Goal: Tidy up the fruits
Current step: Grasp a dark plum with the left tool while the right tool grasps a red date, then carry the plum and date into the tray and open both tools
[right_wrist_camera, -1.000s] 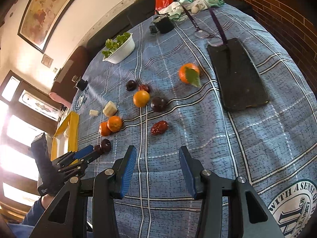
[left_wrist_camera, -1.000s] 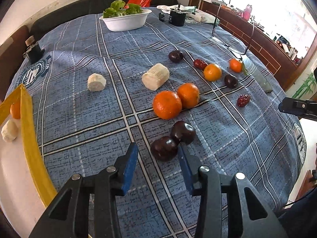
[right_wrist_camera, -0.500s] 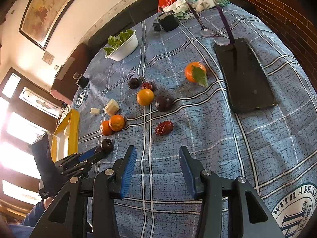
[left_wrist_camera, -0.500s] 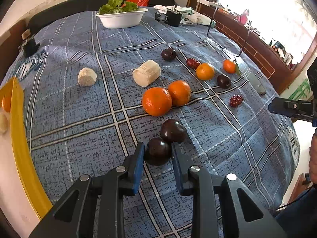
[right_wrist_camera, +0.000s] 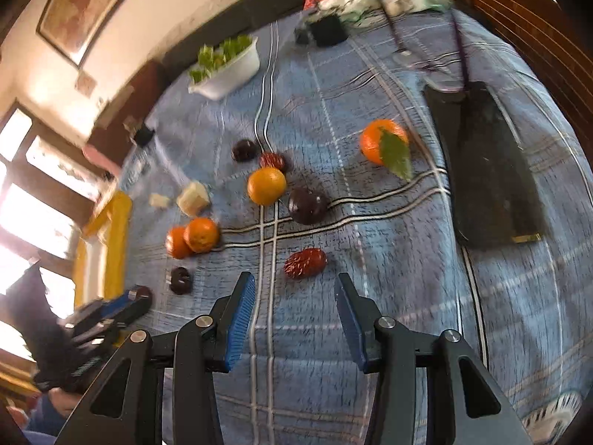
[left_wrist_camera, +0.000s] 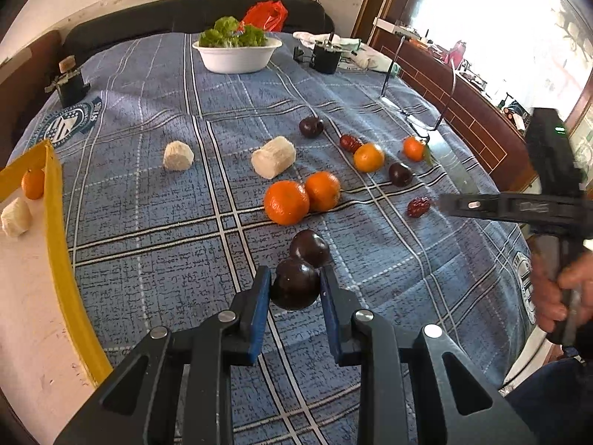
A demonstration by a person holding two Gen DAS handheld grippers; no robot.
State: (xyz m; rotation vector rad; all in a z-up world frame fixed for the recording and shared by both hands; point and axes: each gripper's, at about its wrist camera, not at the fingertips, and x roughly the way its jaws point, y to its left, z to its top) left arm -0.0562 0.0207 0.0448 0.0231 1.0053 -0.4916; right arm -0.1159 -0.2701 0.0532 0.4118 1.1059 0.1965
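My left gripper [left_wrist_camera: 294, 285] is shut on a dark plum [left_wrist_camera: 295, 288], with a second dark plum [left_wrist_camera: 310, 246] just beyond it on the blue plaid cloth. Two oranges [left_wrist_camera: 286, 202] lie further on. A yellow-rimmed tray [left_wrist_camera: 55, 222] at the left holds a small orange [left_wrist_camera: 32, 184] and a white chunk [left_wrist_camera: 15, 217]. My right gripper [right_wrist_camera: 294, 293] is open and empty, close to a red date [right_wrist_camera: 305, 263], which also shows in the left wrist view [left_wrist_camera: 418, 206]. The left gripper [right_wrist_camera: 122, 304] shows at lower left of the right wrist view.
More fruit is scattered mid-table: a dark plum [right_wrist_camera: 307, 205], an orange [right_wrist_camera: 266, 185], a leafed orange [right_wrist_camera: 383, 146], another date [right_wrist_camera: 272, 160], white chunks [left_wrist_camera: 273, 157]. A white bowl of greens [left_wrist_camera: 237, 57] stands at the back. A dark board [right_wrist_camera: 489, 170] lies right.
My left gripper moved forward and closed on the near dark plum. My right gripper moved down and forward toward the red date, staying open.
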